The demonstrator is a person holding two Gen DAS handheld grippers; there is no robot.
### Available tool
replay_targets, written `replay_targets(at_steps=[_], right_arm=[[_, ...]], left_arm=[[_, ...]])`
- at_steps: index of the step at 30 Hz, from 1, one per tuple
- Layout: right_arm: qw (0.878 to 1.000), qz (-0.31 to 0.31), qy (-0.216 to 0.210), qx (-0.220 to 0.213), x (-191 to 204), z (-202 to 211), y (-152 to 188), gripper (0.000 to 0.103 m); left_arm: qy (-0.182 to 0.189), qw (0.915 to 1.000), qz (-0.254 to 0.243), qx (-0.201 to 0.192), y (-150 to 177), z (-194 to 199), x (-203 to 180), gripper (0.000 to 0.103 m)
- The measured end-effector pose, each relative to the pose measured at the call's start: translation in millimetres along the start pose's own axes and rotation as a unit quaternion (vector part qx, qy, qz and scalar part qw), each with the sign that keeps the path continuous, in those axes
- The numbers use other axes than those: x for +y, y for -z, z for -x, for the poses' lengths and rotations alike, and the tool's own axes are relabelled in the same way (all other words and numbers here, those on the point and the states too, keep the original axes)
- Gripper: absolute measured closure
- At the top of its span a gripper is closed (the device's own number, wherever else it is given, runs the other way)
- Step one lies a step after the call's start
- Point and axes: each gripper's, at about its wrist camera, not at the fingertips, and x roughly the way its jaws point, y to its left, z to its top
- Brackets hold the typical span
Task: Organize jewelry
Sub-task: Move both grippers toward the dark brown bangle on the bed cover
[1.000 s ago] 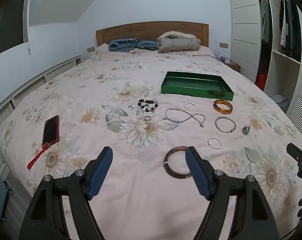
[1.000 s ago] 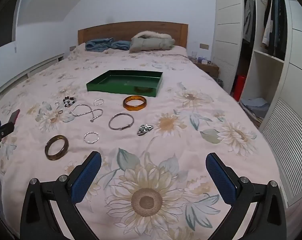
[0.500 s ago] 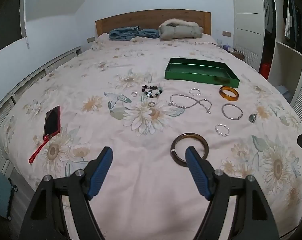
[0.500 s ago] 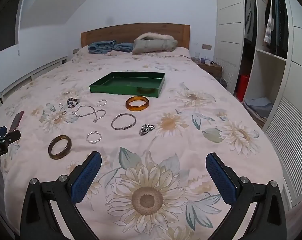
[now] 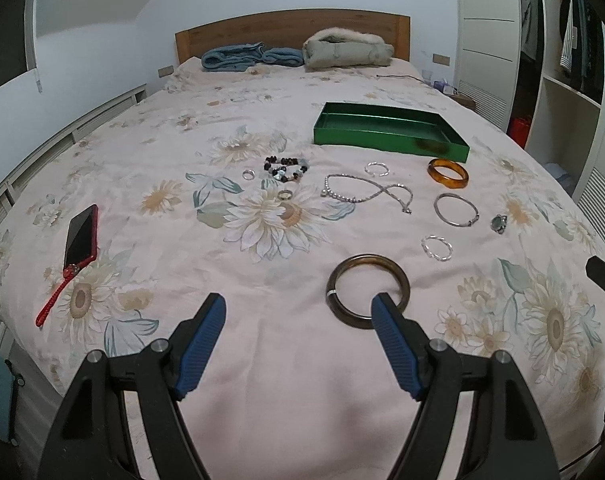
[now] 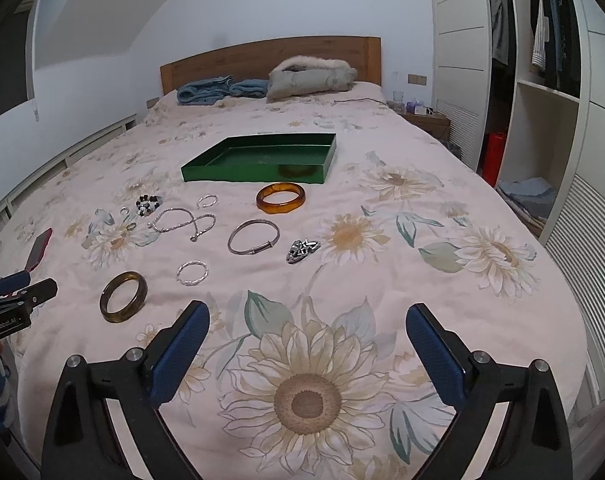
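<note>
Jewelry lies spread on a floral bedspread. A dark brown bangle (image 5: 368, 291) (image 6: 123, 297) sits just beyond my open left gripper (image 5: 298, 312), whose right fingertip overlaps its near rim. Farther back lie an amber bangle (image 5: 448, 174) (image 6: 280, 198), a silver bangle (image 5: 456, 210) (image 6: 253, 237), a twisted silver bracelet (image 5: 436, 247) (image 6: 192, 273), a chain necklace (image 5: 366, 192) (image 6: 184, 222), a beaded bracelet (image 5: 286, 169) and a brooch (image 6: 301, 250). The green tray (image 5: 386, 136) (image 6: 258, 170) stands behind them. My right gripper (image 6: 307, 322) is open over a sunflower print, holding nothing.
A red-cased phone (image 5: 81, 236) with a strap lies at the left. Folded blue clothes (image 5: 246, 56) and a grey jacket (image 5: 348, 50) rest by the headboard. A wardrobe (image 6: 542, 100) stands on the right. Small rings (image 5: 248, 175) lie near the beads.
My left gripper has moved forward and down toward the dark brown bangle, which now sits against its right fingertip. The right gripper has barely shifted.
</note>
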Motion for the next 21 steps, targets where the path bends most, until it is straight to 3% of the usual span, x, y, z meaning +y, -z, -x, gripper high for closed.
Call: replay_targets(at_steps=[8, 21], right_arm=[[1.0, 0.005, -0.004, 0.003, 11.4, -4.7, -0.4, 0.007], [1.0, 0.011, -0.016, 0.003, 28.8, -8.3, -0.1, 0.023]], left_arm=[[-0.013, 0.9998, -0.008, -0.015, 0.9, -4.2, -5.7, 0.029], [0.0, 1.0, -0.005, -0.006, 0.6, -17.4, -3.8, 0.032]])
